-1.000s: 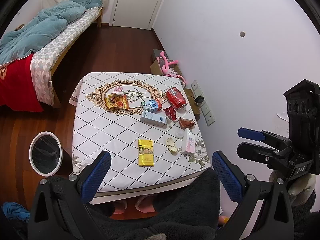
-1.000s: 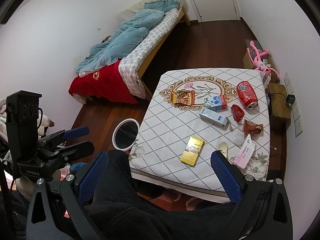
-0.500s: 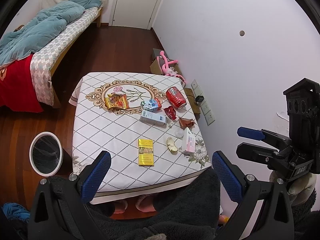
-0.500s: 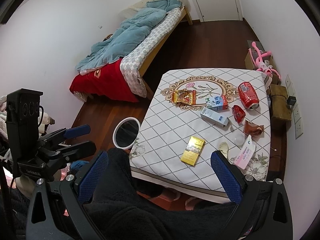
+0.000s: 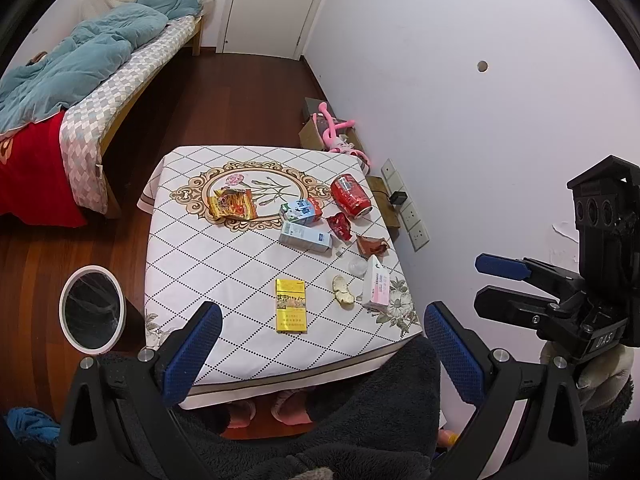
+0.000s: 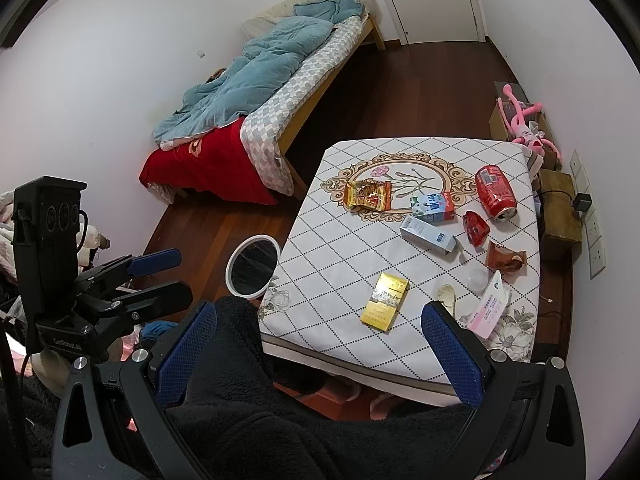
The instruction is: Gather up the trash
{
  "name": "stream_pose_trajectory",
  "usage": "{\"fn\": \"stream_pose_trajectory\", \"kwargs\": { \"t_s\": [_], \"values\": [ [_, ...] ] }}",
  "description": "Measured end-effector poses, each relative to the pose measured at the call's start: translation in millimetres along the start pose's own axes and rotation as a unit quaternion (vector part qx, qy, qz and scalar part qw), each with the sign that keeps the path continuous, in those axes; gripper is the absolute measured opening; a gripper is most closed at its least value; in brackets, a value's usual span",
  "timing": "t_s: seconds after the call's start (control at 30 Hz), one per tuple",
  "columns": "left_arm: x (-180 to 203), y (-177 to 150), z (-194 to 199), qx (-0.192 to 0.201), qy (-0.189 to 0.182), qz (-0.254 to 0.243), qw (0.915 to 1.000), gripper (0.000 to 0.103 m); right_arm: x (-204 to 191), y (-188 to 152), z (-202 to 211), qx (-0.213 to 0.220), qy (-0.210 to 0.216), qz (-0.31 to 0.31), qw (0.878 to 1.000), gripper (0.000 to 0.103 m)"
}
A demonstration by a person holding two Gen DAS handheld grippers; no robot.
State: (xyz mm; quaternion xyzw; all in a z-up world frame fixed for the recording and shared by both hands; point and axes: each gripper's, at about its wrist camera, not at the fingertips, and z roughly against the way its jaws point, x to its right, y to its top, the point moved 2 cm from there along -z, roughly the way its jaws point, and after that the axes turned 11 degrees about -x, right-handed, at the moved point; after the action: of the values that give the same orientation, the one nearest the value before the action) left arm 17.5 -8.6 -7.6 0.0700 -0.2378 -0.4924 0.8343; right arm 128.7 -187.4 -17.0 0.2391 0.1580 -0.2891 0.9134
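Note:
Trash lies on a table with a white diamond-pattern cloth (image 5: 224, 256): a yellow cigarette pack (image 5: 291, 306), a red can (image 5: 351, 196) on its side, a milk carton (image 5: 301, 211), a grey-blue box (image 5: 306, 237), a snack bag (image 5: 232, 205), red and brown wrappers (image 5: 339, 225), a peel (image 5: 343, 290) and a pink-white box (image 5: 377, 285). A white-rimmed bin (image 5: 92, 313) stands on the floor left of the table. My left gripper (image 5: 320, 356) is open and empty, high above the near edge. My right gripper (image 6: 318, 350) is open and empty too, also above the near edge.
A bed with a blue quilt (image 5: 76, 68) stands at the far left. A wall with sockets (image 5: 404, 208) runs close along the table's right side. A box with a pink toy (image 5: 332, 130) sits behind the table. My dark fleece lap (image 5: 320, 420) fills the foreground.
Both grippers have drifted only slightly; the table view has shifted a little. Nothing on the table has moved.

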Motion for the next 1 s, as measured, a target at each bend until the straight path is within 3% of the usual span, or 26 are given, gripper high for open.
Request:
{"fn": "stream_pose_trajectory", "kwargs": {
  "t_s": [1.0],
  "values": [
    [2.2, 0.9, 4.4, 0.003, 0.002, -0.005, 1.0000, 0.103, -0.3, -0.6, 1.6, 0.001, 0.000, 0.001, 1.000, 0.103]
  ]
}}
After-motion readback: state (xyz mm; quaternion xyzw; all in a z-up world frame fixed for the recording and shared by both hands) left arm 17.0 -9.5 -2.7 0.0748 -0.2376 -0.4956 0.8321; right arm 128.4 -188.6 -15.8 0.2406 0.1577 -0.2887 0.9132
